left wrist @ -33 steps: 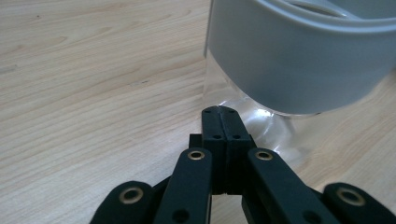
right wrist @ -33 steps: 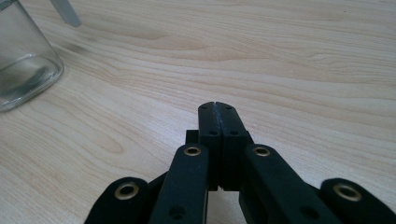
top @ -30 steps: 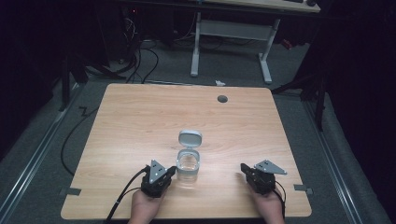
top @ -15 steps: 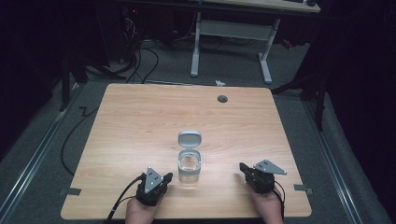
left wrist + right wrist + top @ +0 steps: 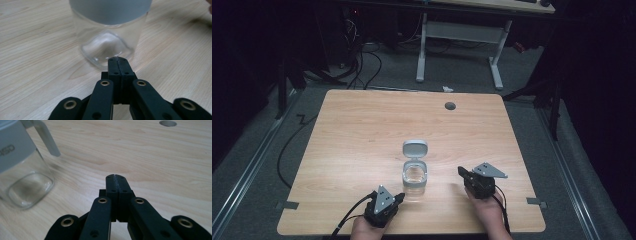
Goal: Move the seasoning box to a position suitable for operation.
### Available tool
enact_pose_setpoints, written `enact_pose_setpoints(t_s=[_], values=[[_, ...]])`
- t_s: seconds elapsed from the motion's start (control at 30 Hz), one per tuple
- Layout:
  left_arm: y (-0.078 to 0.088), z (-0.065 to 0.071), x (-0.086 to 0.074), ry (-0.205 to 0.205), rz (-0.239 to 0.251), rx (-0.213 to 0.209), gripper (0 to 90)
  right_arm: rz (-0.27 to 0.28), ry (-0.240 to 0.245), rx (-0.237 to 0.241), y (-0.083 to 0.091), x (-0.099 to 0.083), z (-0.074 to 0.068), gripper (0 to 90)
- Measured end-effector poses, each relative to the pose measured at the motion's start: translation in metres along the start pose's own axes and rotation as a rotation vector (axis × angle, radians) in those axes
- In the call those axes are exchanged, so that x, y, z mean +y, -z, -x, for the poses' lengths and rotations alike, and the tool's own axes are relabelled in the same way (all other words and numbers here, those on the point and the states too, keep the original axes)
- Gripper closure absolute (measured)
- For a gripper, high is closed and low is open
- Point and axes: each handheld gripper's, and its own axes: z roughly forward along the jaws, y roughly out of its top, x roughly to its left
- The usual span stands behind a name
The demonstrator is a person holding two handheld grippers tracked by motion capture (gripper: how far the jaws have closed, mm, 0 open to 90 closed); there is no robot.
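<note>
A clear jar (image 5: 415, 176), lid flipped open, stands untouched between both closed, empty grippers (image 5: 393, 200) (image 5: 462, 173) (handling not begun).

The left claw (image 5: 396, 198) sits at about 7 o'clock in the high view, pointing toward 1 o'clock, with its two black jaws pressed tight together and nothing between them. The right claw (image 5: 462, 172) sits at about 5 o'clock, pointing toward 10 o'clock, jaws also pressed together and empty. A hand holds each one from below.
</note>
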Motion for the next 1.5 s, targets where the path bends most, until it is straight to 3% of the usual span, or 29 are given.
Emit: enact_pose_setpoints(t_s=[0.17, 0.43, 0.83, 1.1, 1.3, 1.5], values=[[-0.002, 0.005, -0.004, 0.009, -0.022, -0.021, 90.0, 0.016, 0.004, 0.017, -0.011, 0.016, -0.004, 90.0], [-0.009, 0.013, -0.002, 0.001, -0.013, -0.042, 90.0, 0.042, 0.000, 0.053, -0.029, 0.044, -0.012, 90.0], [-0.013, 0.010, 0.002, 0.003, -0.003, -0.034, 90.0, 0.091, 0.015, 0.061, -0.050, 0.075, -0.024, 90.0], [-0.014, 0.009, 0.003, 0.003, 0.005, -0.030, 90.0, 0.118, 0.026, 0.080, -0.056, 0.094, -0.034, 90.0], [-0.015, 0.008, 0.001, 0.003, 0.003, -0.032, 90.0, 0.130, 0.037, 0.098, -0.057, 0.098, -0.041, 90.0], [-0.014, 0.008, 0.001, 0.003, 0.002, -0.033, 90.0, 0.162, 0.044, 0.133, -0.046, 0.100, -0.049, 90.0]])
